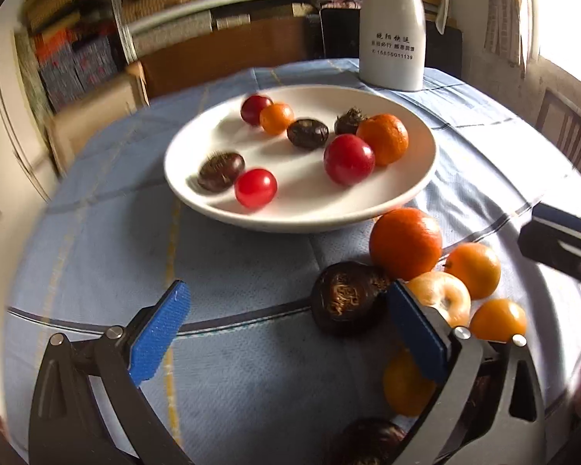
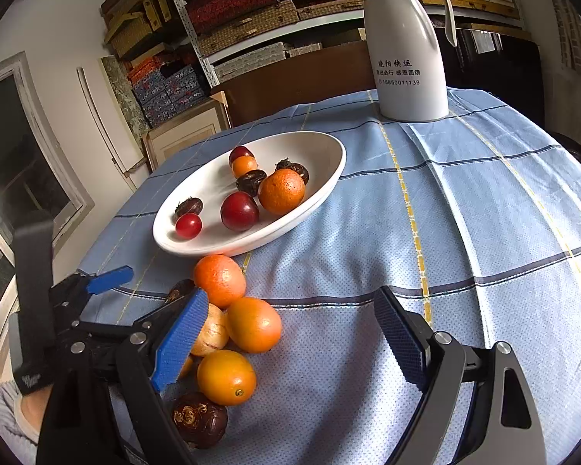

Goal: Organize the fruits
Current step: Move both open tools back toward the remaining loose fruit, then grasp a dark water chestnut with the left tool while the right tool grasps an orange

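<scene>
Left gripper (image 1: pixel 286 325) is spread wide with nothing held, and the dark water chestnut (image 1: pixel 346 298) sits just inside its right-hand pad, well off centre. Honestly, the claw is best slid rightward until the nut is centred, then closed gently. Right gripper (image 2: pixel 290 341) is parked wide too, empty, loose oranges (image 2: pixel 253 324) just beyond its left pad. The plate (image 1: pixel 197 193) is further ahead.
</scene>
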Demonstrator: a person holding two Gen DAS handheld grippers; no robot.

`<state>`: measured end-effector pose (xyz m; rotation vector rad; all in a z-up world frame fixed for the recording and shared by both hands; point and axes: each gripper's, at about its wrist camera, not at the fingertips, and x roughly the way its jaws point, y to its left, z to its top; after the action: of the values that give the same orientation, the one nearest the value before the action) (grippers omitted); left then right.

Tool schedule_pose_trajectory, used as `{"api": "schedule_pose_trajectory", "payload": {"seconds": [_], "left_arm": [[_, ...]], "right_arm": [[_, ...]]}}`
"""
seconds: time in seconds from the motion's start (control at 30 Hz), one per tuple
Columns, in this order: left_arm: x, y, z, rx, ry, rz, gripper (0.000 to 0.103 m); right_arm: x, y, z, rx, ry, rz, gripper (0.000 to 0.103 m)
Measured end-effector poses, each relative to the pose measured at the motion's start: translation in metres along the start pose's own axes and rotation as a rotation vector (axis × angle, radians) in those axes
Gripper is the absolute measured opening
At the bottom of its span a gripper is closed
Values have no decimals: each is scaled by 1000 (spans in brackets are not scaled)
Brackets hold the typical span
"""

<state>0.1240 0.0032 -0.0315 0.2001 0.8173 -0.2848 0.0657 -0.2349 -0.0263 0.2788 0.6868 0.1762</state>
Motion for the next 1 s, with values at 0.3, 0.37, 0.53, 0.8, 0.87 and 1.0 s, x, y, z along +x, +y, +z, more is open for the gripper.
{"api": "schedule_pose_trajectory", "payload": {"seconds": [0.3,0.37,0.53,0.8,0.87,1.0], "left_arm": [[-12,55,-14,-180,-10,129,99],[-15,50,-13,-168,-36,104,99],[-1,25,-7,-60,8,69,99],[8,22,-5,-70,44,-19,73],[8,28,-6,-112,46,-64,49],[7,25,-7,-100,40,-65,47]], "right_arm": [[-1,-2,1,4,-5,14,88],[-2,-2,0,0,-8,16,88],[-2,0,-1,-8,-6,15,88],[0,-1,0,-4,2,13,88],[1,1,0,-10,0,21,88],[8,10,7,-24,10,74,88]]}}
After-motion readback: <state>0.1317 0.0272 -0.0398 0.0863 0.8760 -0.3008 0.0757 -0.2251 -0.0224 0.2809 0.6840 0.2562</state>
